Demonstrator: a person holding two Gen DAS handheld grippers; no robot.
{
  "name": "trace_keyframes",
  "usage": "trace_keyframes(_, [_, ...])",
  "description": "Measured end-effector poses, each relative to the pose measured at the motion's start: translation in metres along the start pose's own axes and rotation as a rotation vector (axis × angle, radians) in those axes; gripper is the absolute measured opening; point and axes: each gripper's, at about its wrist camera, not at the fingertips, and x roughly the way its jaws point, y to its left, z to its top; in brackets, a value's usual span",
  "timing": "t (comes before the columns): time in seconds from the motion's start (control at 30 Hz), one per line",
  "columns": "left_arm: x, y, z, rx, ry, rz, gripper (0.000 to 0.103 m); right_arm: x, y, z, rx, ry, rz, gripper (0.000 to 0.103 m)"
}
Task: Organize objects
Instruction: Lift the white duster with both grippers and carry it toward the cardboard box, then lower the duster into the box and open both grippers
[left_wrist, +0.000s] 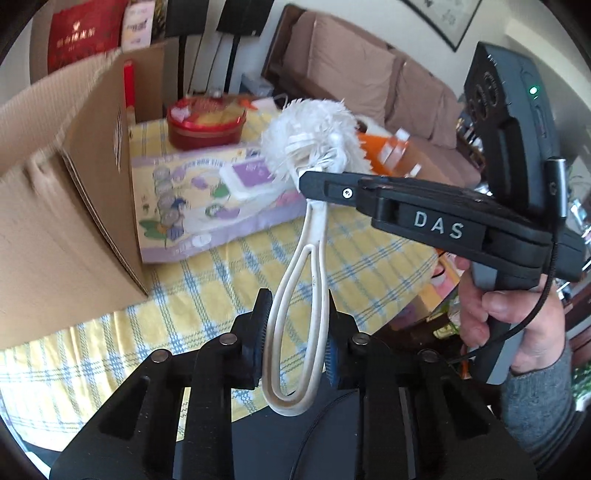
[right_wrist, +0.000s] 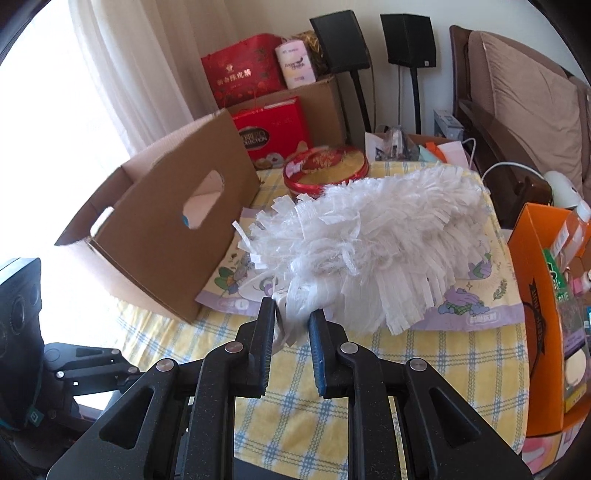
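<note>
A white duster with a fluffy head (left_wrist: 314, 136) and a looped white handle (left_wrist: 295, 321) is held above the yellow checked table (left_wrist: 207, 295). My left gripper (left_wrist: 295, 325) is shut on the handle loop. My right gripper (right_wrist: 291, 314) is shut on the duster's neck just below the fluffy head (right_wrist: 376, 243); it shows from the side in the left wrist view (left_wrist: 314, 181). An open cardboard box (right_wrist: 166, 236) with hand-holes stands at the left of the table, and also shows in the left wrist view (left_wrist: 74, 195).
A purple wet-wipes pack (left_wrist: 207, 206) lies under the duster. A red round tin (right_wrist: 325, 170) sits behind it. An orange box (right_wrist: 546, 306) with small items stands at the right. A sofa (left_wrist: 369, 74) and red gift bags (right_wrist: 243, 74) lie beyond.
</note>
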Motion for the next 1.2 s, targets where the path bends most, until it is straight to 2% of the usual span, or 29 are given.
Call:
trace_keyframes(0.2, [-0.039,-0.002,0.016,0.035,-0.064,-0.01,0.023,-0.03,0.021,0.021,-0.034,-0.066,0.023,0.017])
trace_keyframes(0.5, [-0.113,0.032,0.048,0.03,-0.158,0.016,0.023,-0.048,0.075,0.075,-0.115,-0.132,0.095,0.016])
trace_keyframes(0.67, [-0.143,0.057,0.056,0.011,-0.191,0.045,0.022,-0.04,0.11,0.101,-0.152,-0.143,0.133,0.016])
trace_keyframes(0.83, [-0.165,0.089,0.067,-0.004,-0.191,0.053,0.022,-0.027,0.138,0.12,-0.179,-0.141,0.161,0.016])
trace_keyframes(1.2, [-0.197,0.166,0.069,-0.079,-0.184,0.038,0.022,0.023,0.192,0.149,-0.176,-0.077,0.248,0.016])
